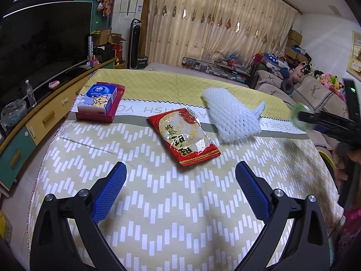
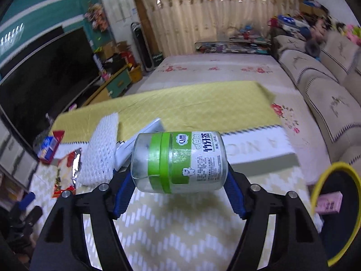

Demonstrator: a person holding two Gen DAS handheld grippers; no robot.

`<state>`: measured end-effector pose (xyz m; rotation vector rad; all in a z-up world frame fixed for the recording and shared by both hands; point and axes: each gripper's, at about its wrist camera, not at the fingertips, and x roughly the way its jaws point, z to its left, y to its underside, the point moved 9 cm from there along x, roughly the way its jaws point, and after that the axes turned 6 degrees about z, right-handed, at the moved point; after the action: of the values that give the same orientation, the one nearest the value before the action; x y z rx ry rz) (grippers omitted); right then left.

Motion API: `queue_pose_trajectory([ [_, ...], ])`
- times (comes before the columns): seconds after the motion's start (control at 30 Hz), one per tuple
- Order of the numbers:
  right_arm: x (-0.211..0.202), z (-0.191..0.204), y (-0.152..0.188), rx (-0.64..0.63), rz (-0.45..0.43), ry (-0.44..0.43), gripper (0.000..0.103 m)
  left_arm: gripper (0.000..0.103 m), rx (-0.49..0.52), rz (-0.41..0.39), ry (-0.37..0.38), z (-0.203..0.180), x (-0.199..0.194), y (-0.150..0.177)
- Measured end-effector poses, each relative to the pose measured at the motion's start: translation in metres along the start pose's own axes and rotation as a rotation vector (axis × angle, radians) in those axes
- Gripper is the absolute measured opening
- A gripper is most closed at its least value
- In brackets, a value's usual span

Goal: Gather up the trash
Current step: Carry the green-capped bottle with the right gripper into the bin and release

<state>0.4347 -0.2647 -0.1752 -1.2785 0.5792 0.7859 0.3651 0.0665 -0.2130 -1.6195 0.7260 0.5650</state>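
The toothpick jar [image 2: 178, 161] lies sideways, clamped between the fingers of the right gripper [image 2: 178, 181], raised above the patterned table [image 2: 180, 232]. A yellow-rimmed bin [image 2: 334, 201] sits to its right. The snack wrapper [image 1: 183, 136] and foam net [image 1: 230, 115] rest on the table, ahead of the left gripper [image 1: 180, 189], whose jaws are spread apart.

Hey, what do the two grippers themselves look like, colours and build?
Both match: the left gripper and right gripper have black, open-framed triangular arms with round silver bolts at the pivots. Their fingers carry blue pads with a fine mesh-like texture. No cables or markings show on them.
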Motion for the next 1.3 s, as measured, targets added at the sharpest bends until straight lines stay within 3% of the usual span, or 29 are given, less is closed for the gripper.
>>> queue_pose_trajectory([
  [0.13, -0.032, -0.049, 0.011, 0.097, -0.049, 0.063, 0.067, 0.096, -0.003, -0.006, 0.005, 0.000, 0.000, 0.000],
  [0.3, -0.063, -0.143, 0.034, 0.298, -0.092, 0.183, 0.067, 0.096, 0.015, -0.001, 0.010, -0.005, 0.001, 0.002],
  [0.6, -0.070, -0.248, 0.077, 0.530, -0.076, 0.381, 0.067, 0.096, 0.017, -0.001, 0.010, -0.006, 0.000, 0.003],
  [0.63, -0.070, -0.254, 0.081, 0.557, -0.078, 0.385, 0.072, 0.096, 0.017, -0.002, 0.010, -0.006, 0.000, 0.003],
  [0.7, -0.074, -0.263, 0.088, 0.609, -0.105, 0.390, 0.081, 0.096, 0.017, -0.002, 0.010, -0.006, 0.000, 0.003],
  [0.9, -0.089, -0.245, 0.084, 0.572, -0.208, 0.382, 0.081, 0.096, 0.015, 0.007, 0.014, -0.008, 0.000, 0.003],
  [1.07, -0.112, -0.216, 0.077, 0.449, -0.338, 0.505, 0.083, 0.096, 0.014, 0.017, 0.015, -0.007, 0.002, 0.004],
  [1.3, -0.128, -0.192, 0.077, 0.367, -0.440, 0.595, 0.096, 0.096, -0.037, 0.077, -0.012, 0.004, 0.014, 0.008],
])
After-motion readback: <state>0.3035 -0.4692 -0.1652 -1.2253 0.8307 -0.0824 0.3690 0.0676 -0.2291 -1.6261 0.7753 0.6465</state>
